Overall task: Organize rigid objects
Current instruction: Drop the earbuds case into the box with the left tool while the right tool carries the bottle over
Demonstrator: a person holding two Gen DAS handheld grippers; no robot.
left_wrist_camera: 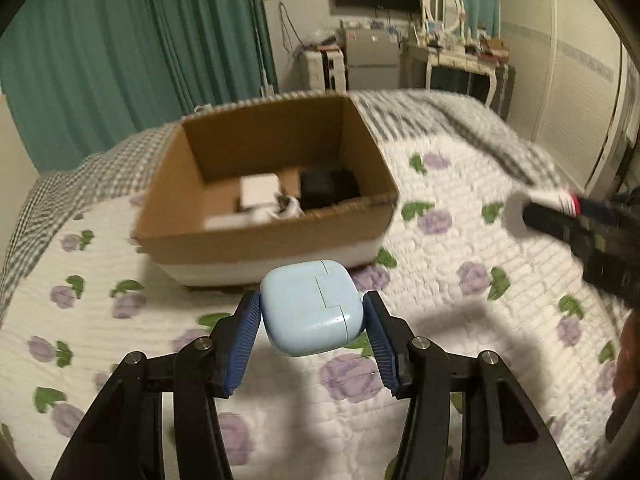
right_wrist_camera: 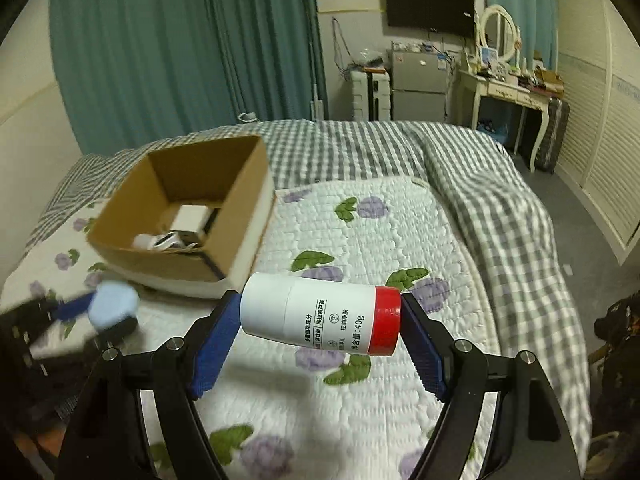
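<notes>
The left tongs (left_wrist_camera: 312,320) were clenched on a pale blue case (left_wrist_camera: 310,307), held above the floral quilt (left_wrist_camera: 440,184) with the open cardboard box (left_wrist_camera: 260,240) at 12 o'clock, a white item and a black item lying inside. The right tongs (right_wrist_camera: 320,320) grasped a white bottle with a red cap (right_wrist_camera: 320,316) end to end, horizontally, the box (right_wrist_camera: 248,216) at 10 o'clock.
</notes>
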